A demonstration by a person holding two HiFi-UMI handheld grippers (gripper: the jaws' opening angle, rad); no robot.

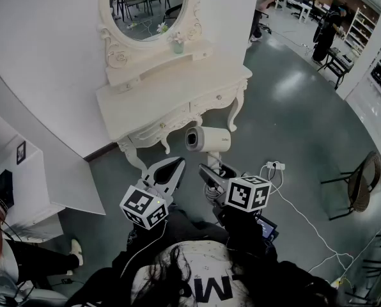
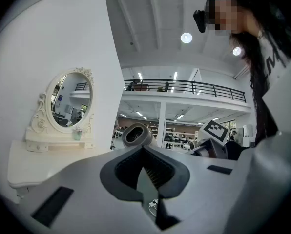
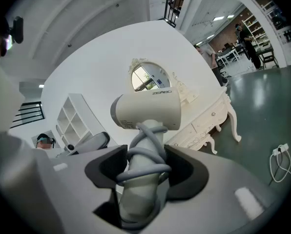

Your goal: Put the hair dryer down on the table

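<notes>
A white hair dryer [image 1: 208, 139] hangs in the air just in front of the white dressing table [image 1: 171, 104]. My right gripper [image 1: 213, 174] is shut on its handle, which has the grey cord wound round it. In the right gripper view the dryer's barrel [image 3: 146, 110] stands above the right gripper [image 3: 144, 162], with the dressing table [image 3: 204, 123] behind. My left gripper [image 1: 168, 169] is beside it to the left, jaws together and empty. The left gripper view shows that left gripper [image 2: 144, 152], the dryer's nozzle [image 2: 137, 134] and the table [image 2: 21, 167].
An oval mirror [image 1: 146, 5] with a small shelf stands on the back of the table. A white shelf unit [image 1: 24, 184] is at the left. A power strip with cable [image 1: 275, 166] lies on the floor, and a chair [image 1: 360, 184] stands at the right.
</notes>
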